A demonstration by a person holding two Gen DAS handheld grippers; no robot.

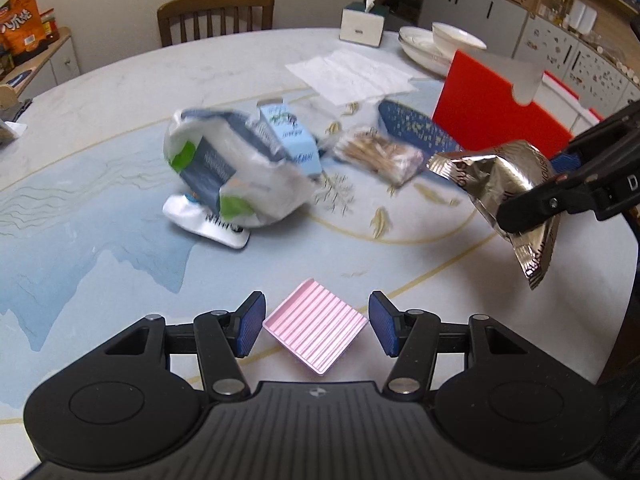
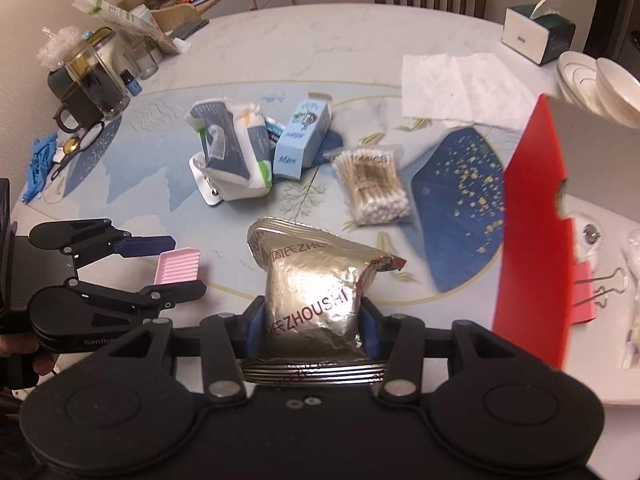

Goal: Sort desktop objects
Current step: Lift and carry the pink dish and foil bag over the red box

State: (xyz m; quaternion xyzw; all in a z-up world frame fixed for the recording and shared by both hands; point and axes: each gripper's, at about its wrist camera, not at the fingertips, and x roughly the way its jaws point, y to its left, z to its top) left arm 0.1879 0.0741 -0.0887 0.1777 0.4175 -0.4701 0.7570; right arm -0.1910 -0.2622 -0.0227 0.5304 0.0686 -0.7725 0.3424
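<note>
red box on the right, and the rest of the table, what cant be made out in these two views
- Red box: right wrist view, contents mostly hidden by its near wall and cut by the edge.
- White packet: left wrist view, print lost to blur.
- Pink tray: whether the left tongs touch it cannot be told.
- Silver pouch: right wrist view, lower end hidden by the right tongs.

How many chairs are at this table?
1: a wooden chair at the table's far edge, left of the tissue box. Others may be out of view.
</note>
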